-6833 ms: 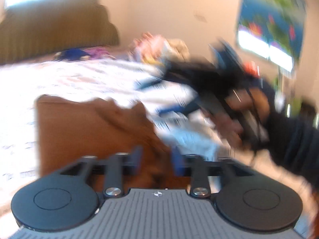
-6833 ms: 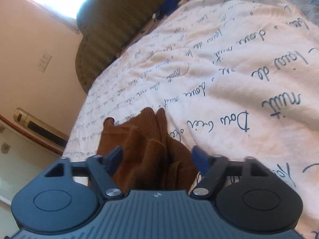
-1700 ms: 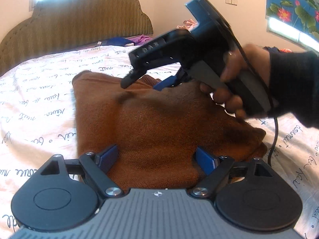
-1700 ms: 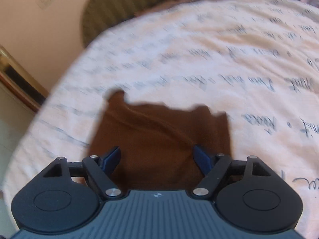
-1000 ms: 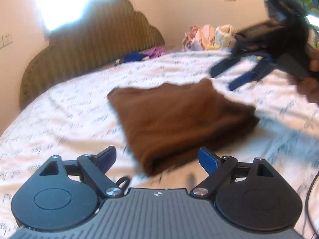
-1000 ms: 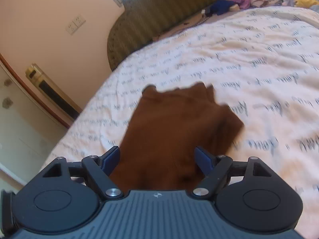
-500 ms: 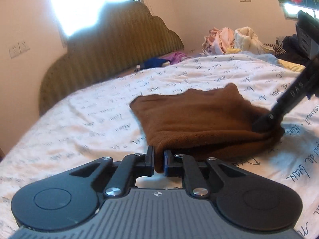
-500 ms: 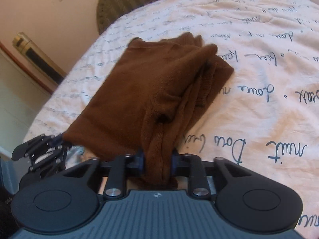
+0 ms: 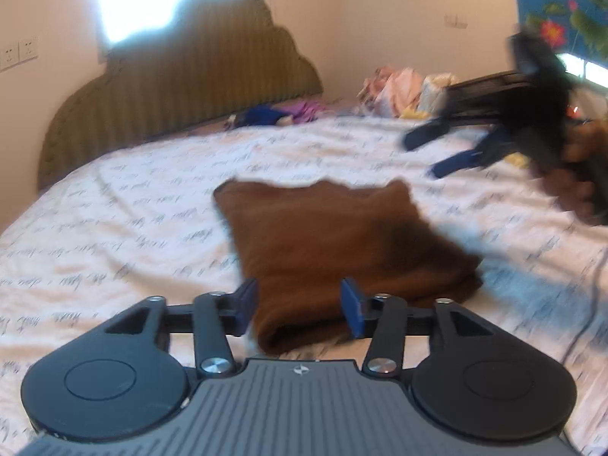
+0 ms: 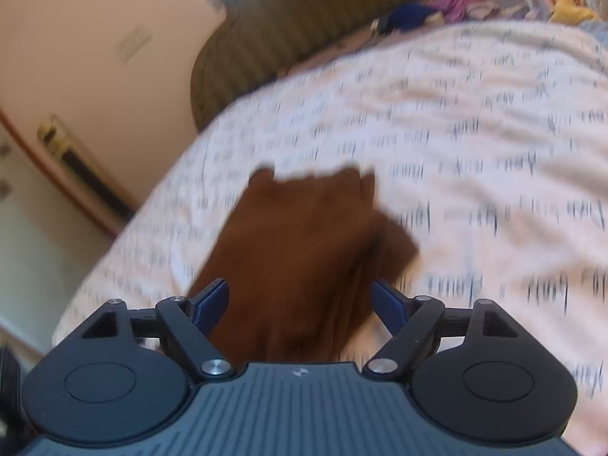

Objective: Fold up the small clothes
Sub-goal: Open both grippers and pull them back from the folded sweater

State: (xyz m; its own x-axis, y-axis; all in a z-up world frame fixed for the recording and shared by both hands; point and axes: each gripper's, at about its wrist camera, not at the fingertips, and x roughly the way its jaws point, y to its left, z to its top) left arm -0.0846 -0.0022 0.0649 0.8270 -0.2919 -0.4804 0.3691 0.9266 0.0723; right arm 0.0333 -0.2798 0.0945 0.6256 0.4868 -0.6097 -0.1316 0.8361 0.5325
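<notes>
Both tongs are opening and letting go: left tongs (image 9: 300,306), right tongs (image 10: 302,304). The folded cloth (image 9: 342,243) is lying on the bed (image 9: 114,209); next, probably fetching another garment.

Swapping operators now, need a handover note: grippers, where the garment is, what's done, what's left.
Left gripper: jaws opening, pads off the cloth, its near edge between them.
Right gripper: jaws opening, nothing gripped, above the cloth.
Brown garment: folded into a compact stack, flat on the script-print bedspread.
Done: the fold looks finished and released.
Left: probably set it aside; the clothes pile at the far side may be next.
</notes>
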